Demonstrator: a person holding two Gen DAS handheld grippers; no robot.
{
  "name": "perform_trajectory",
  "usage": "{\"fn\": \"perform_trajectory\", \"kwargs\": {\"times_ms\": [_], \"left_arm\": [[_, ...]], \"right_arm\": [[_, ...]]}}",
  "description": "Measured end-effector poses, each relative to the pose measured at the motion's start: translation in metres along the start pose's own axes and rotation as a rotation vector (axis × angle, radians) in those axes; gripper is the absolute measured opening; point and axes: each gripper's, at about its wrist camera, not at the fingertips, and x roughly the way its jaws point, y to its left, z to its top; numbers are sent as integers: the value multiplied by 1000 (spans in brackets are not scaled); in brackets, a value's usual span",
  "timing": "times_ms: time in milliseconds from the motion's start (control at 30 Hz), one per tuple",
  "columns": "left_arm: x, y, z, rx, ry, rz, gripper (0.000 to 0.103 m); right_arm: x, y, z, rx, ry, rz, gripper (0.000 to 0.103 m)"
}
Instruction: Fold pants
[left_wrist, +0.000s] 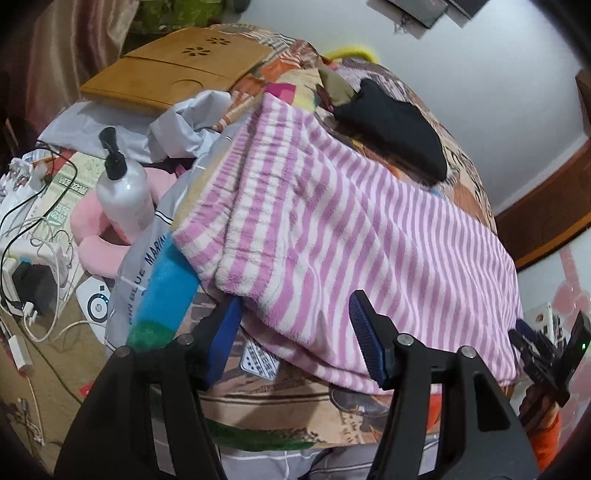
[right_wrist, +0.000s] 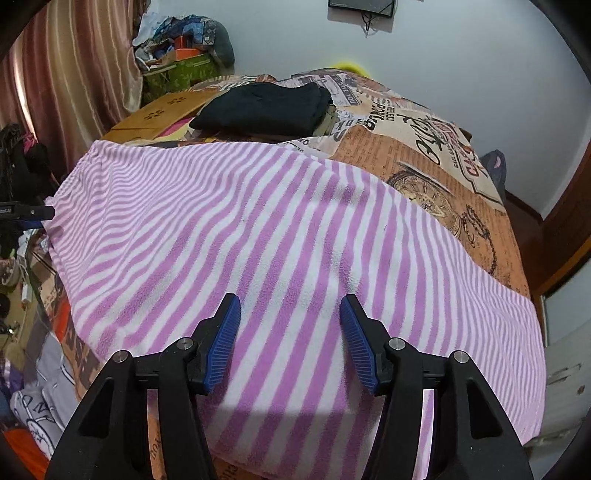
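The left gripper hangs over the near edge of the bed. Its two blue fingers stand apart with nothing pressed between them. The waist end of the pink and white striped pants lies just under and ahead of them. One blue finger sits beside the folded waist edge, but it is hard to tell if it touches.

The right gripper hangs over the leg part of the pants. Its blue fingers are spread too, and they hold nothing. Soft striped cloth fills the space below them.

The pants lie flat across a bedspread with orange and tan newspaper prints. In the right wrist view, the tip of the left gripper shows at the far left edge of the pants.

Farther back sits a folded black garment. A wooden tray rests behind it. Off to the left stands a white pump bottle beside a pink plush toy.
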Motion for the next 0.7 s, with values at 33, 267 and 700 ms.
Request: {"fn": "perform_trajectory", "kwargs": {"times_ms": [33,267,700], "left_arm": [[0,-1,0,7,-6,21,45],[-2,-6,1,79,-58,137,10],[-4,4,9,180,-104,279,8]], "right_arm": [[0,-1,0,3,-1,3,53],[-1,-2,-3,13,-8,21,53],[-1,-4,-4,16,-5,25,54]]}}
